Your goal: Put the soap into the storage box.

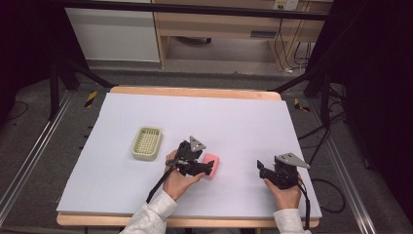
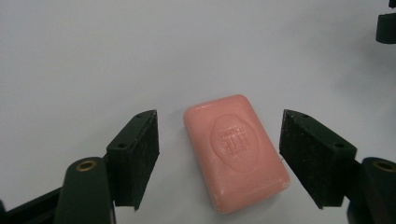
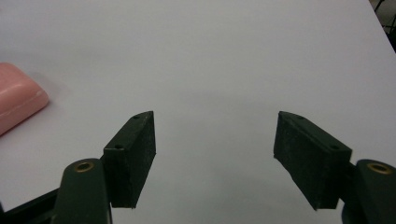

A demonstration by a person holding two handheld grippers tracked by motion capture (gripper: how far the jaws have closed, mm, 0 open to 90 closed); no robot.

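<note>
A pink bar of soap point(image 2: 236, 151) lies flat on the white table, its stamped face up. My left gripper point(image 2: 218, 158) is open, and the soap sits between its two black jaws without touching either pad. From above, the left gripper point(image 1: 208, 167) hovers at the soap's point(image 1: 212, 161) left edge. To the right, my right gripper point(image 1: 262, 168) rests near the table's front, open and holding nothing. The right gripper view looks between its spread jaws point(image 3: 215, 158) at bare table, with the soap point(image 3: 18, 100) at the far left.
A pale green slotted soap dish point(image 1: 146, 143) stands left of the soap. The white table sheet point(image 1: 219, 117) reaches to a wooden rim. Beyond the table are black stand legs, cables and a wooden bench.
</note>
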